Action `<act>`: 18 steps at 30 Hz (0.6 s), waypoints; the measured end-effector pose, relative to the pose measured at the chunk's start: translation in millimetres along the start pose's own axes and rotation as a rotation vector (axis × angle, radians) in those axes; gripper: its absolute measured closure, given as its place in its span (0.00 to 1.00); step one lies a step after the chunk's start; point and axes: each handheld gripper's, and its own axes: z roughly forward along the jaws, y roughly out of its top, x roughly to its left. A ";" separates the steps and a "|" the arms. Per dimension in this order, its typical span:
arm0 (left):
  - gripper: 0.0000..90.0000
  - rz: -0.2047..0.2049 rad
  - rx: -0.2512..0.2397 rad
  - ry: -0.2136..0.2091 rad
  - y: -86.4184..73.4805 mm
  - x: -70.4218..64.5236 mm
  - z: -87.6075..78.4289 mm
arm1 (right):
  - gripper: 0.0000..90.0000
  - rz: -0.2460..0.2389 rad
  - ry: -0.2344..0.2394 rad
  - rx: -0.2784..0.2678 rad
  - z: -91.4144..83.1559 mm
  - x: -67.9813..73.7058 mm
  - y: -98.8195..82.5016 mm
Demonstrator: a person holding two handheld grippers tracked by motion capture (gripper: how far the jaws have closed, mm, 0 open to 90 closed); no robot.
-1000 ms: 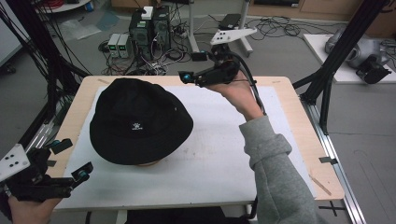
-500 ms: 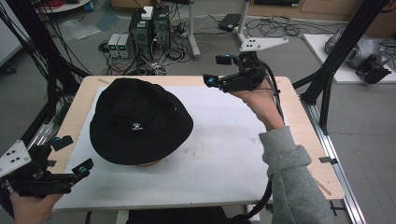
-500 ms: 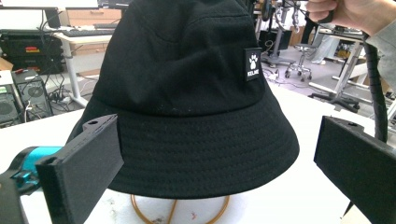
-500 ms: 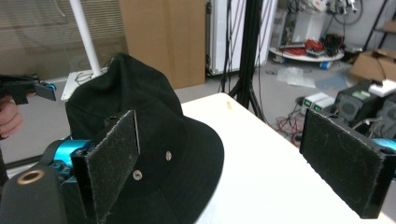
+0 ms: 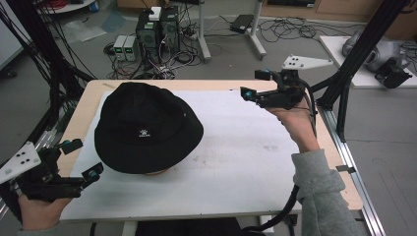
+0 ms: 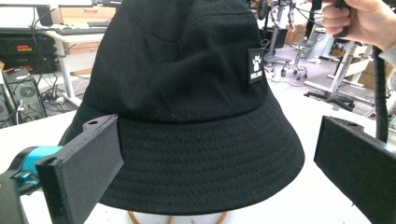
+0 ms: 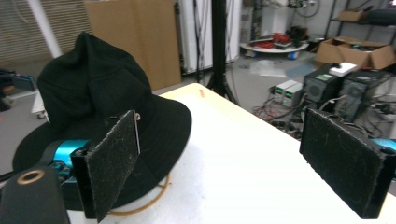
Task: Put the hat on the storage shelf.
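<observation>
I'm looking at the hat sitting on a ring stand on the counter's left half — soft, light, floppy cloth. I'm keeping both grippers, left and right, wide and empty — I'd pinch the stitched brim.

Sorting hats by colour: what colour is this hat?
Black hat, with a small white-on-black label; clearest in the left gripper view.

Black hat, white table cover
</observation>
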 end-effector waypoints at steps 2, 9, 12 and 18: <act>0.02 0.001 -0.002 0.001 0.3 0.4 0.4 | 0.12 -0.004 -0.012 -0.010 -6.3 0.2 -7.0; 0.02 0.002 -0.003 0.007 0.7 1.2 2.2 | 0.11 -0.013 -0.086 -0.003 -21.3 1.5 -32.0; 0.02 -0.001 -0.006 0.009 0.6 1.5 1.5 | 0.11 -0.003 -0.116 -0.004 -26.0 1.6 -42.7; 0.02 -0.003 -0.003 0.014 -0.2 2.0 0.8 | 0.11 0.024 -0.150 -0.015 -37.1 -1.9 -60.8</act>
